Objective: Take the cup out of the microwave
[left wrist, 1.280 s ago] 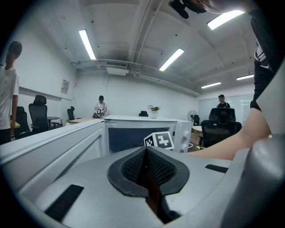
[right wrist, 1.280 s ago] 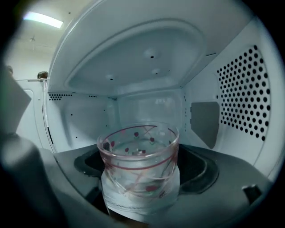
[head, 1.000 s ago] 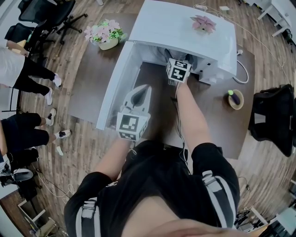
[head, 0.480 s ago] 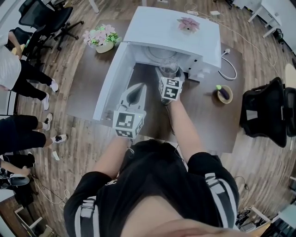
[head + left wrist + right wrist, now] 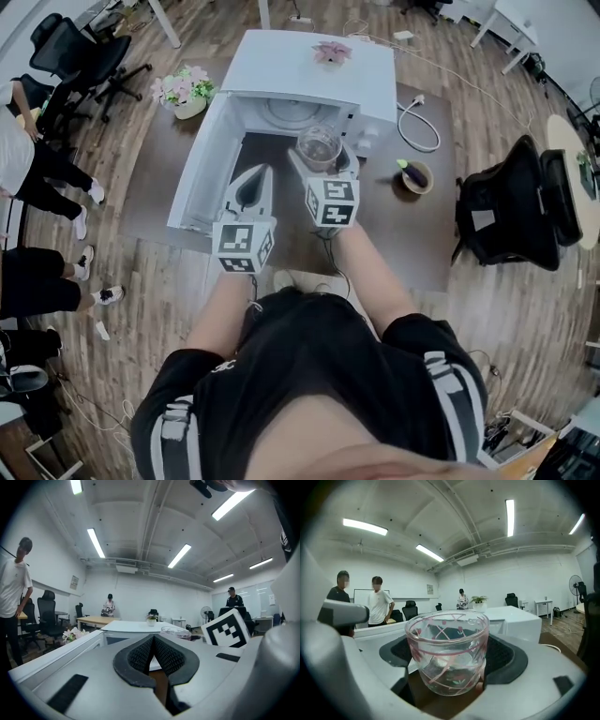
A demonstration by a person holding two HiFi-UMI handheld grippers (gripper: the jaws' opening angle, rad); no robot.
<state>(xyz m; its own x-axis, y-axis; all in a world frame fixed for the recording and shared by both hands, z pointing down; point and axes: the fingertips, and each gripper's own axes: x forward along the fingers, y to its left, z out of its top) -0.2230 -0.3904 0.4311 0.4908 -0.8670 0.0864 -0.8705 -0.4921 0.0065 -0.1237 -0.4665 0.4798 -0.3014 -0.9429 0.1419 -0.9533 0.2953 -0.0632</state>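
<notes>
A clear glass cup (image 5: 447, 651) with pink flower print sits upright between the dark pads of my right gripper (image 5: 449, 660), which is shut on it. In the head view the cup (image 5: 320, 147) hangs in front of the open white microwave (image 5: 314, 70), just outside its cavity, held by the right gripper (image 5: 322, 164). My left gripper (image 5: 251, 184) is shut with nothing in it, beside the open microwave door (image 5: 192, 173). In the left gripper view its pads (image 5: 140, 656) meet at the tips.
A pink flower ornament (image 5: 332, 51) lies on the microwave top. A flower pot (image 5: 183, 91) stands on the brown table's (image 5: 412, 239) left, a small bowl (image 5: 413, 176) with an eggplant and a white cable (image 5: 419, 127) on its right. A black chair (image 5: 502, 202) stands right; people stand left.
My right gripper has drawn back out of the microwave cavity with the cup in it and risen. The left gripper has lifted a little, staying shut.
</notes>
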